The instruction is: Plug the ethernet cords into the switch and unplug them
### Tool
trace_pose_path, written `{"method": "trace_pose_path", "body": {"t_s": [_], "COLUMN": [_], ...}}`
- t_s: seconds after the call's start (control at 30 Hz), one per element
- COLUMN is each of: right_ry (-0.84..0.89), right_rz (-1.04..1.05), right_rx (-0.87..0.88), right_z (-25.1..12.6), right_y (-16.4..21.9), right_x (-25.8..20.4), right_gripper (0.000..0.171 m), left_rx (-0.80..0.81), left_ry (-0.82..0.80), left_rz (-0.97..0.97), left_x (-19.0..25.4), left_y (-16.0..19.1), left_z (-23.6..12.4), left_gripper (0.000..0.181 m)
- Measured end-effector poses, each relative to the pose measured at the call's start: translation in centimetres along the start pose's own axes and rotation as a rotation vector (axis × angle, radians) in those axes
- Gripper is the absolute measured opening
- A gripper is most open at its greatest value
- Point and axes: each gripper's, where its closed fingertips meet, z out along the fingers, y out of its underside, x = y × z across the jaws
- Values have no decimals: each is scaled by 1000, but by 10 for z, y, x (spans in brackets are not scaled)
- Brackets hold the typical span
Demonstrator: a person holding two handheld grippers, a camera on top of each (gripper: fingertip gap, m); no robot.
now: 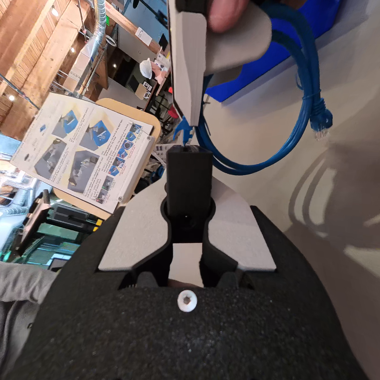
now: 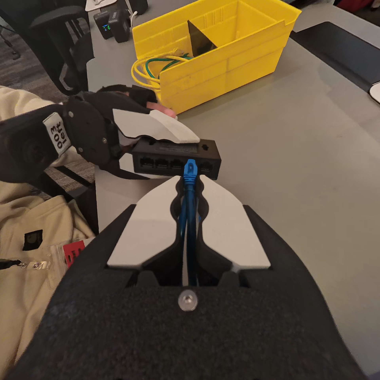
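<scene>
My left gripper is shut on the black switch, holding it end-on. In the right wrist view it clamps the switch from the left, just above the grey table. My right gripper is shut on the blue ethernet cord just behind its plug. The plug sits at the second port from the right; I cannot tell how deep. In the left wrist view the right gripper comes from above, with the plug touching the switch. The cord's loop hangs free, its other plug loose.
A yellow bin stands behind the switch, with yellow and green cords spilling out of its left end. A blue bin lies beyond the cord. An instruction sheet on a stand is to the left. A dark mat is at far right.
</scene>
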Motion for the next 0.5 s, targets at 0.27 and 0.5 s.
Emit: {"method": "trace_pose_path", "body": {"t_s": [0.27,0.5], "right_ry": [-36,-117], "right_rz": [75,76], "right_rx": [19,1], "right_z": [-3,-5], "right_y": [-1,-3], "right_x": [3,-14], "right_gripper": [12,12], "left_rx": [53,73], "left_ry": [27,61], "left_rz": [-28,-44], "left_x": [-4,-4], "left_y": [-2,5], "left_z": [-10,-15], "left_gripper": [33,41]}}
